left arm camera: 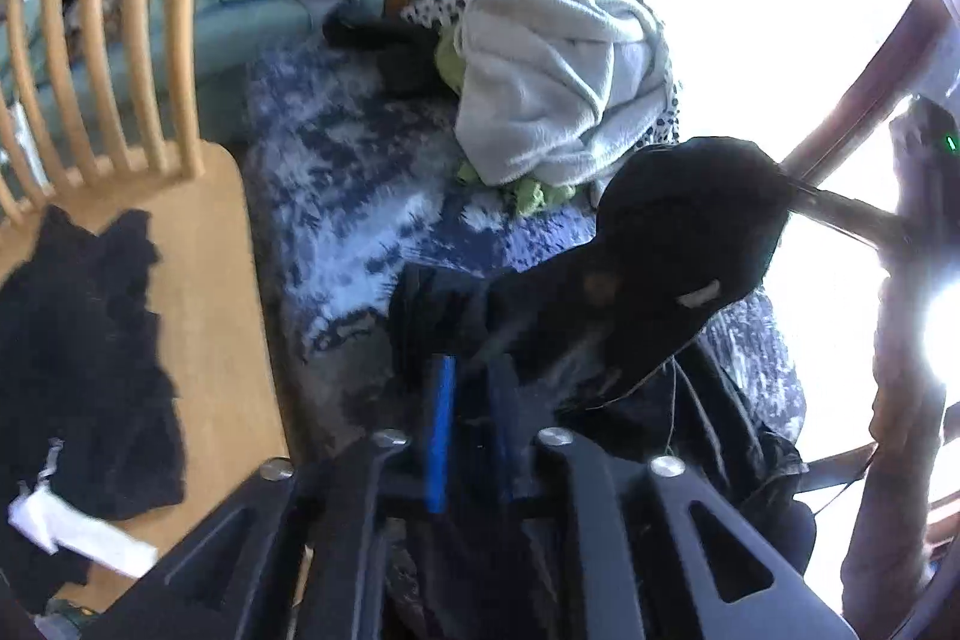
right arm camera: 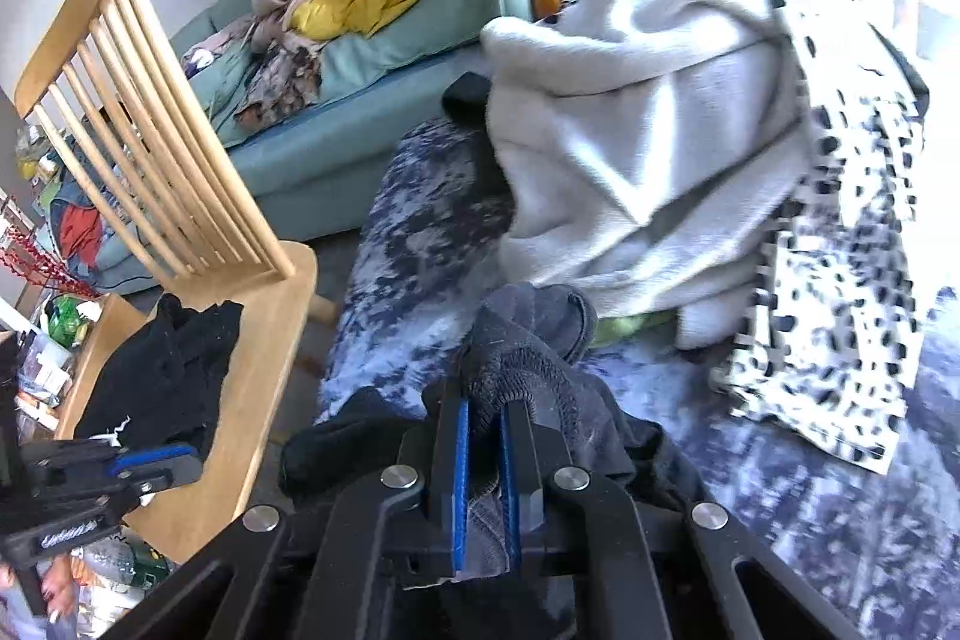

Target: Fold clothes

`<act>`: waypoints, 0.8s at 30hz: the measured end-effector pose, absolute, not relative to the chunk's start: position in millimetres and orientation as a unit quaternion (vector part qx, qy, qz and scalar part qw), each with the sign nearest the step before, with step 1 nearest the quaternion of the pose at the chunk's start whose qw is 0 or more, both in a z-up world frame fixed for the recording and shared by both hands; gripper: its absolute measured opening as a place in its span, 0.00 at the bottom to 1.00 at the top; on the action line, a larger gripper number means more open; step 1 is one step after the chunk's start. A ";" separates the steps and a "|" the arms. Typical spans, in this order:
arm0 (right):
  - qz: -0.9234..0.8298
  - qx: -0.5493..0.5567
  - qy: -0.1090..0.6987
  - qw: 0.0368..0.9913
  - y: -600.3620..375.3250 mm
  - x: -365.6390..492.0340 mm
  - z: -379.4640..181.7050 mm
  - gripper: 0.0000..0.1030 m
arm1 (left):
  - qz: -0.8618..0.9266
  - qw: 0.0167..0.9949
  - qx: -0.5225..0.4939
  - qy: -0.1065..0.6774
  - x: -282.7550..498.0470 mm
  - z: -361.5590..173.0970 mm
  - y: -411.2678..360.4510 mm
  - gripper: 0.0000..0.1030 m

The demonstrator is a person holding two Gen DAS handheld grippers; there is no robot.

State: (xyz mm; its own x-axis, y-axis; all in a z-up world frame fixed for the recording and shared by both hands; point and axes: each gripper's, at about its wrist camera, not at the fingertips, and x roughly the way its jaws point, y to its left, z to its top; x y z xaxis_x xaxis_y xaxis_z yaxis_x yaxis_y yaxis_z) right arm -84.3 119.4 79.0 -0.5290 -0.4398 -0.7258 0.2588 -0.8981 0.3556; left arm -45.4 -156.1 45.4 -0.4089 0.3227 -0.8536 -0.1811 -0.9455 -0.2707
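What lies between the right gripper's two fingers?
A fold of the dark grey garment, clamped between the right gripper pads, seen in the right wrist view.

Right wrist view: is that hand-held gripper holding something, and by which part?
Yes. The right hand-held gripper is shut on a dark grey garment, pinching it at its stitched, ribbed edge between the blue pads.

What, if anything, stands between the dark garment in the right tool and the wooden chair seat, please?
Nothing visible does. The dark grey garment, pinched in the right tool, has only blue-white rug between it and the chair seat. Black clothes already cover part of that seat, with the left tool near them.
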 end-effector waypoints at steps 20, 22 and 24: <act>-0.862 0.423 -0.197 0.198 161.2 -74.1 68.3 0.06 | 0.767 0.175 -0.614 -0.060 -72.7 -27.3 -117.1 0.06; -0.862 0.409 -0.217 0.204 166.5 -70.1 75.7 0.06 | 0.776 0.182 -0.599 -0.075 -69.0 -14.3 -120.4 0.05; -0.869 0.395 -0.225 0.196 171.7 -64.7 88.2 0.06 | 0.785 0.200 -0.576 -0.108 -65.9 10.0 -128.5 0.05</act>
State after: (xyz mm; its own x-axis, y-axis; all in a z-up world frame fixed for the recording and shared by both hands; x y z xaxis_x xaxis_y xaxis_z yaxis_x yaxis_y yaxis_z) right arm -64.7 171.7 88.2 -0.6105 -0.5183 -0.5989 0.1622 -0.8220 0.5460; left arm -65.9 -128.5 10.0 -0.2561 0.4391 -0.8611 -0.1903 -0.8963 -0.4005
